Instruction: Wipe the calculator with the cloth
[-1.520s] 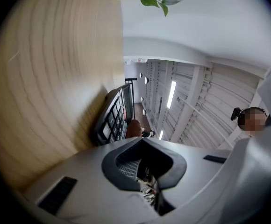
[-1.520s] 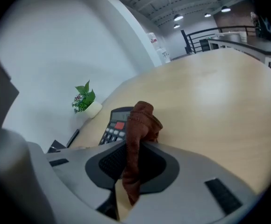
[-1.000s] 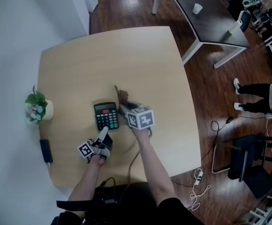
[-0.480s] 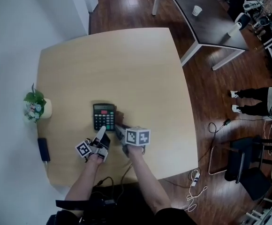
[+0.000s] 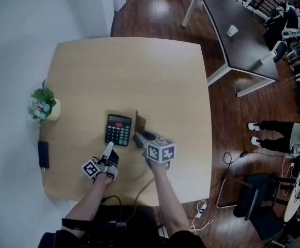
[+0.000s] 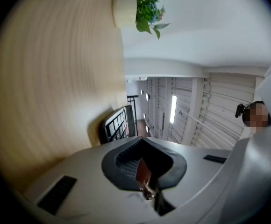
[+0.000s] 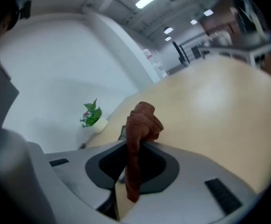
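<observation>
So the person has both arms out over the near side of the table (image 5: 139,71). The left forearm (image 5: 90,200) comes in low by the front edge, and the left gripper (image 5: 109,147) lies pretty much flat, rolled onto its side, with its jaws closed tight together. Its tip sits right at the near edge of the calculator (image 5: 118,129), but it's hard to tell whether it actually touches. The calculator lies flat on the table, keys up, between the two grippers. The right forearm (image 5: 166,192) reaches in from the right, and the right gripper (image 5: 139,137) is tipped downward, angled toward the calculator's right side. Its jaws are clamped on the brown cloth (image 7: 138,139), which bunches up past the tips. The cloth is just beside the calculator's right edge; contact can't be made out. A little potted plant (image 5: 42,107) sits off at the table's left edge.
</observation>
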{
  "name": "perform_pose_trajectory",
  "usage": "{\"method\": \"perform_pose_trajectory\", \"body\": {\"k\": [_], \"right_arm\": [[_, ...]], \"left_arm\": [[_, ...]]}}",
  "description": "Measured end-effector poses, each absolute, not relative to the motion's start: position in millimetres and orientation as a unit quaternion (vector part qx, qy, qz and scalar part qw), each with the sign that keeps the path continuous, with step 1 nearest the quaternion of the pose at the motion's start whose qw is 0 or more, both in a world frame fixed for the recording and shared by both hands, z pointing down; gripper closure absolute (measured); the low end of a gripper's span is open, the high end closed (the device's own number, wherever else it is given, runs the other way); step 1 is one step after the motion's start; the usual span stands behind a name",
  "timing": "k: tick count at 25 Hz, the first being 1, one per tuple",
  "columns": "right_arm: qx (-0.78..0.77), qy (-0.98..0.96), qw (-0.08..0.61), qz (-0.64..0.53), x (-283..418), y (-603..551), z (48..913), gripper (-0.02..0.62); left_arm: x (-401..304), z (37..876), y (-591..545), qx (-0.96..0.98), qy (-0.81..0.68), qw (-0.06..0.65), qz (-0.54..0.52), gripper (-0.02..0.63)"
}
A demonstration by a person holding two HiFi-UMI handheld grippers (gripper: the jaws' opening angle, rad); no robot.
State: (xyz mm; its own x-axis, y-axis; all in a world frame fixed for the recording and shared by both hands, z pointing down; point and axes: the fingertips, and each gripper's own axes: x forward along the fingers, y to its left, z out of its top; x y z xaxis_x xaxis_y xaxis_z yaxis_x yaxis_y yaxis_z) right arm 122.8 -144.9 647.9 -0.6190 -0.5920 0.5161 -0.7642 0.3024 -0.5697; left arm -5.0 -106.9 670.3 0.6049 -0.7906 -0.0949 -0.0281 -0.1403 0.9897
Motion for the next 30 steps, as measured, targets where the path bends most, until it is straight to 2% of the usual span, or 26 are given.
{"method": "perform_pose_trajectory", "body": {"k": [4,6,8,14,22,26,30], "right_arm": [[0.347,-0.858,0.251,0.284,107,-245,651,0.528],[0.277,-0.861,0.335,0.262,87,-252,670,0.528],[0.248,-0.851,0.376,0.271,82,-242,684,0.529],[0.297,-0.819,0.278,0.405,90,-193,682,0.532],[0.359,-0.754,0.135,0.533,91,-99,688,0.535],[0.369,-0.758,0.121,0.524,83,-70,688,0.534],[0.395,-0.801,0.152,0.423,98,-112,663,0.532]], "left_arm": [[-22,682,-104,0.631,-0.367,0.58,-0.361,0.604],[-25,684,-108,0.618,-0.387,0.575,-0.371,0.604],[-25,683,-111,0.614,-0.394,0.571,-0.375,0.604],[-36,684,-123,0.626,-0.38,0.575,-0.363,0.606],[-81,687,-133,0.683,-0.337,0.58,-0.289,0.61],[-93,656,-127,0.718,-0.292,0.57,-0.273,0.609],[-32,624,-64,0.783,-0.148,0.565,-0.215,0.607]]}}
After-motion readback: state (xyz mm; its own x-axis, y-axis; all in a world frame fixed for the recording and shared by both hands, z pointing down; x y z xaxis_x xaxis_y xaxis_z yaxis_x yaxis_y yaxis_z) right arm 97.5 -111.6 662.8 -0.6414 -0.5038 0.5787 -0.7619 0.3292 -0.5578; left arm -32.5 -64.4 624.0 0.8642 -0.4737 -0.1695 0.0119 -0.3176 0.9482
